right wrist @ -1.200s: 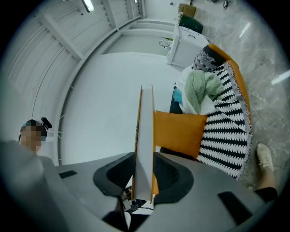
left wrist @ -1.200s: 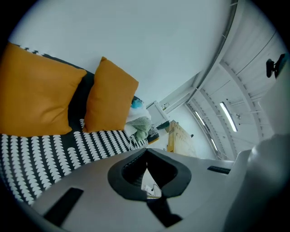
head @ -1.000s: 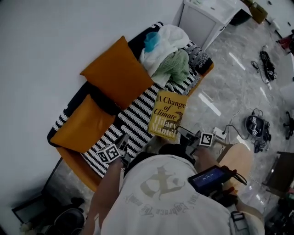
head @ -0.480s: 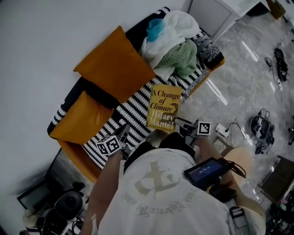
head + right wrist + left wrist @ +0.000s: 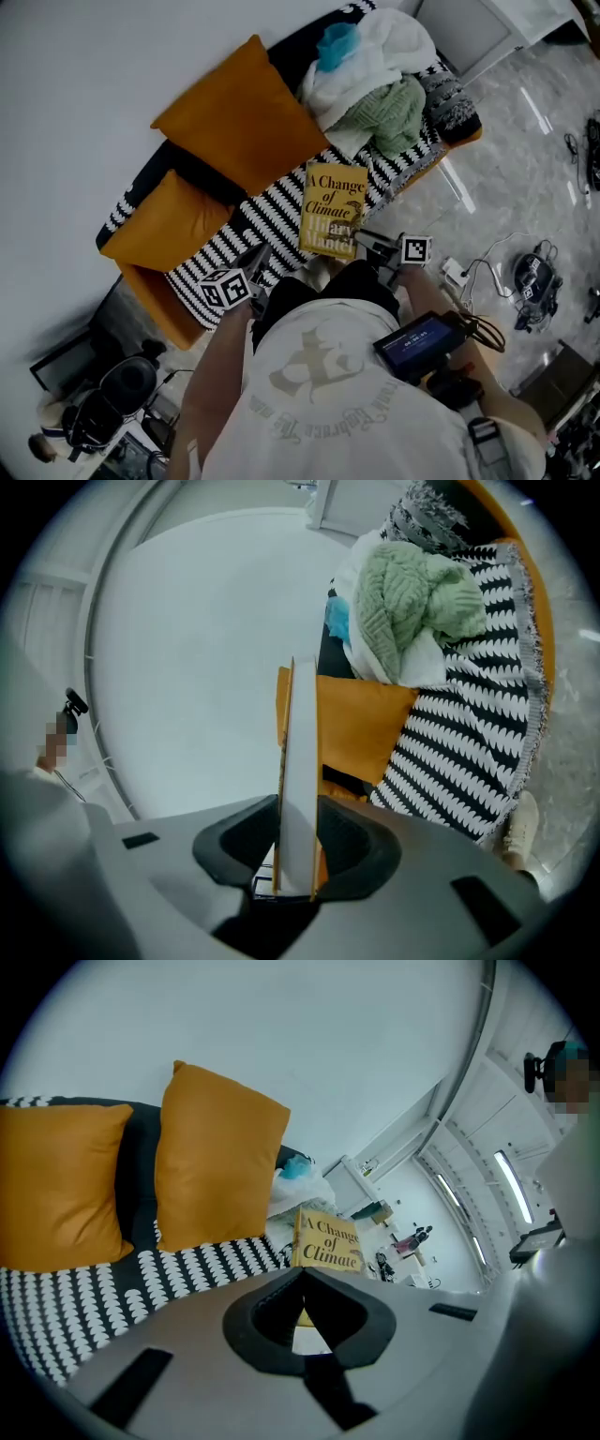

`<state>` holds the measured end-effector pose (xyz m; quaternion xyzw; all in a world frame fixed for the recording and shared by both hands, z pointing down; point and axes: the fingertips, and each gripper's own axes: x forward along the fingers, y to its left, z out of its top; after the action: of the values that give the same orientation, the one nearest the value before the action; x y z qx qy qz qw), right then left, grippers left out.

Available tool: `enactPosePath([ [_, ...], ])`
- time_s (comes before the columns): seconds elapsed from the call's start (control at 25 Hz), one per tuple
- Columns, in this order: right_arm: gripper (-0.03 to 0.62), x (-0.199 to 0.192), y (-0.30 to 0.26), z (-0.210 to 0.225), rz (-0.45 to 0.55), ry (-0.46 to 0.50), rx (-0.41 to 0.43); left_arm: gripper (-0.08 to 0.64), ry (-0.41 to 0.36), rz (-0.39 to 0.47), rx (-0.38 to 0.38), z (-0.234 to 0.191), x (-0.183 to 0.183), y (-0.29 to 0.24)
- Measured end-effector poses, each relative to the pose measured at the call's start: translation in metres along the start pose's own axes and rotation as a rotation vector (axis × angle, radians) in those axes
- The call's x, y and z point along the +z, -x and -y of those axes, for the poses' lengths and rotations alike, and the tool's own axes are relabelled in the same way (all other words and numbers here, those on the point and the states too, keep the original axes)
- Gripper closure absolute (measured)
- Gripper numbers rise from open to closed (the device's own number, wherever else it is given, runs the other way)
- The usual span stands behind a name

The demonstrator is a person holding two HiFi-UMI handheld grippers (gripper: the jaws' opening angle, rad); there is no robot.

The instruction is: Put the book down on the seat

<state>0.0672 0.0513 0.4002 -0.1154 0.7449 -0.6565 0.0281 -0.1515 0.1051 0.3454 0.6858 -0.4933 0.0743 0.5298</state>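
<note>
A yellow book [image 5: 333,208] titled "A Change of Climate" hangs over the front edge of the seat [image 5: 267,230], a sofa with a black-and-white patterned cover. My right gripper [image 5: 364,246] is shut on the book's lower edge. In the right gripper view the book [image 5: 300,752] stands edge-on between the jaws of the right gripper [image 5: 298,803]. My left gripper [image 5: 255,265] sits low over the seat's front, left of the book, shut on nothing. The left gripper view shows the left gripper [image 5: 303,1272] with its tips together and the book [image 5: 328,1241] just beyond them.
Two orange cushions [image 5: 239,127] [image 5: 169,225] lean against the sofa back. A pile of white, green and teal clothes [image 5: 375,84] fills the sofa's far end. Marble floor with cables and devices [image 5: 530,277] lies to the right. Dark equipment [image 5: 103,408] stands at lower left.
The book, still in my right gripper, has shifted a little further over the patterned seat. The head view has swung, so the sofa sits higher in it.
</note>
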Motion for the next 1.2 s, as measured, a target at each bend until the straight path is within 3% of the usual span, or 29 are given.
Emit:
enactPosePath([
  [0.24, 0.456, -0.007, -0.01, 0.032, -0.102, -0.047, -0.026, 0.549, 0.018, 0.012, 0.045, 0.004, -0.018, 0.006],
  [0.4, 0.456, -0.006, -0.023, 0.027, -0.159, -0.02, -0.004, 0.549, 0.029, 0.001, 0.048, 0.01, -0.032, 0.01],
  [0.56, 0.456, -0.008, -0.028, 0.059, -0.197, -0.088, -0.07, 0.549, 0.051, -0.017, 0.045, 0.005, -0.039, -0.003],
  [0.88, 0.456, -0.01, -0.037, 0.091, -0.211, -0.07, -0.08, 0.549, 0.098, -0.04, 0.032, -0.009, -0.061, -0.023],
  [1.04, 0.456, -0.016, -0.036, 0.119, -0.21, -0.128, -0.154, 0.549, 0.111, -0.06, 0.025, -0.021, -0.074, -0.028],
  [1.2, 0.456, -0.02, -0.05, 0.131, -0.239, -0.103, -0.147, 0.549, 0.126, -0.071, 0.02, -0.037, -0.086, -0.031],
])
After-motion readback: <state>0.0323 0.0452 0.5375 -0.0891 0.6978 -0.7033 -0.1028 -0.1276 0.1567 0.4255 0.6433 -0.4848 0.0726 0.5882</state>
